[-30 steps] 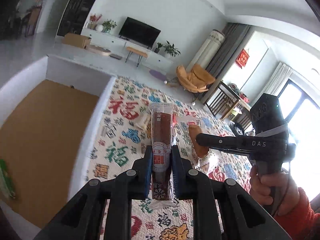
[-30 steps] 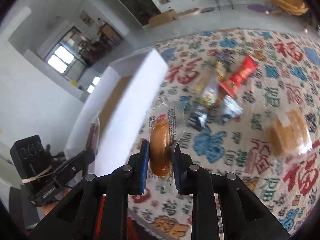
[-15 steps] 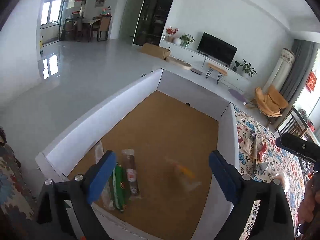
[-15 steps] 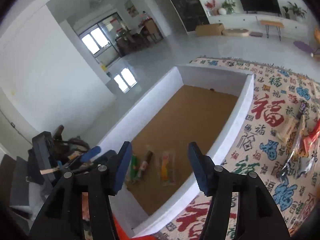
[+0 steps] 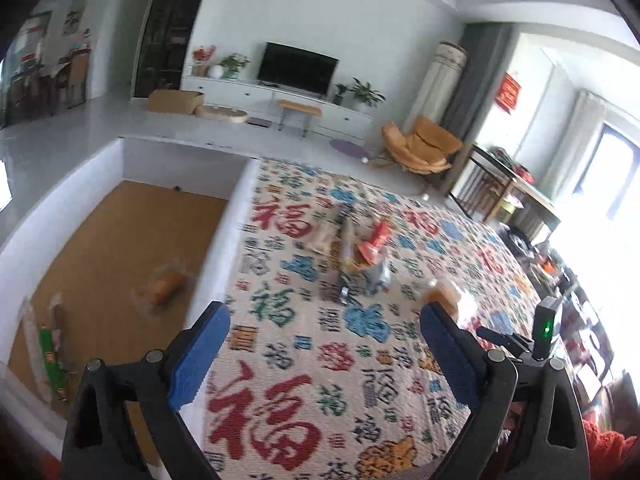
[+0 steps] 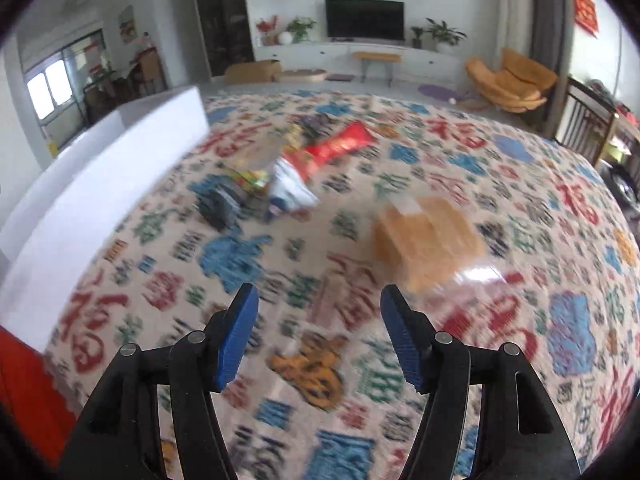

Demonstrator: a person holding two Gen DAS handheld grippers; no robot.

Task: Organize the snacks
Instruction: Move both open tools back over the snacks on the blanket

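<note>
Both empty and opening, the left hand-held gripper (image 5: 324, 344) and right hand-held gripper (image 6: 318, 336) face the loose wrapped snacks (image 6: 288, 168) mid-frame, ready for another pick for the white cardboard box (image 5: 236, 208).

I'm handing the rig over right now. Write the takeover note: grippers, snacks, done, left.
Left gripper: empty, jaws opening.
Right gripper: empty, jaws opening.
Done: orange bun packet and green stick packet lie in the white box.
Left: snack pile with the red packet, plus the tan wafer pack, all on the patterned cloth.
</note>
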